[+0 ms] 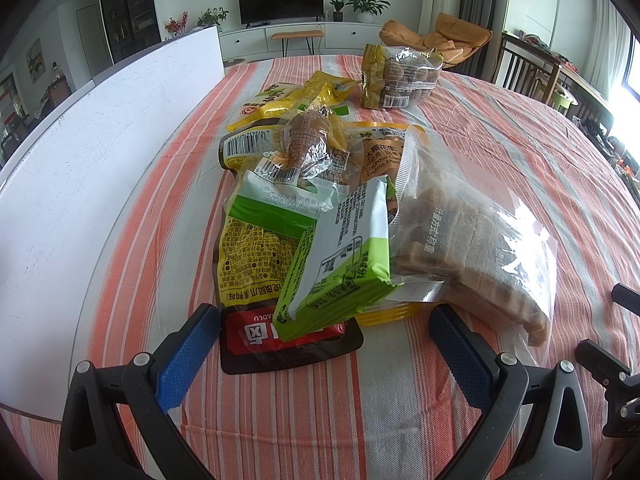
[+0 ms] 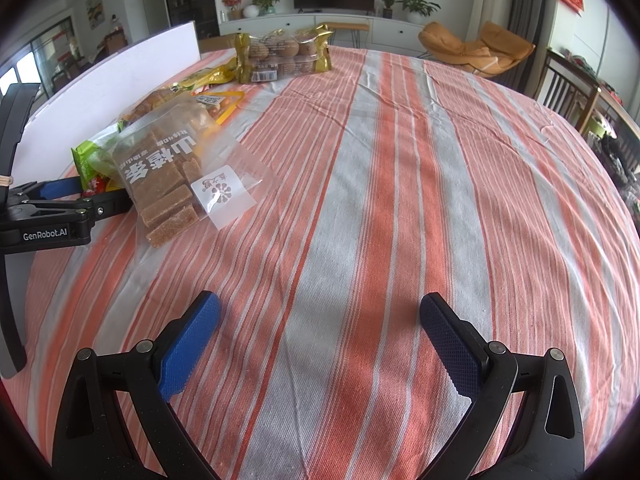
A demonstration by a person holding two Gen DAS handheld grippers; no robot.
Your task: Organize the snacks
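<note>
A heap of snack packets lies on the striped tablecloth [image 1: 328, 408]. In the left wrist view, a green-and-white packet [image 1: 340, 264] leans on a red-and-black packet [image 1: 280, 340], with a yellow packet [image 1: 248, 268] and a clear bag of brown bars [image 1: 476, 248] beside them. A gold pack of round cakes [image 1: 396, 76] sits apart at the far side. My left gripper [image 1: 324, 320] is open, its jaws on either side of the near end of the heap. My right gripper [image 2: 320, 312] is open and empty over bare cloth, right of the bag of brown bars [image 2: 168, 184].
A white board [image 1: 92, 168] stands along the table's left side. The left gripper's body [image 2: 48, 216] shows at the left edge of the right wrist view. Wooden chairs [image 2: 576, 96] stand at the table's right. The striped cloth [image 2: 400, 200] stretches to the right of the heap.
</note>
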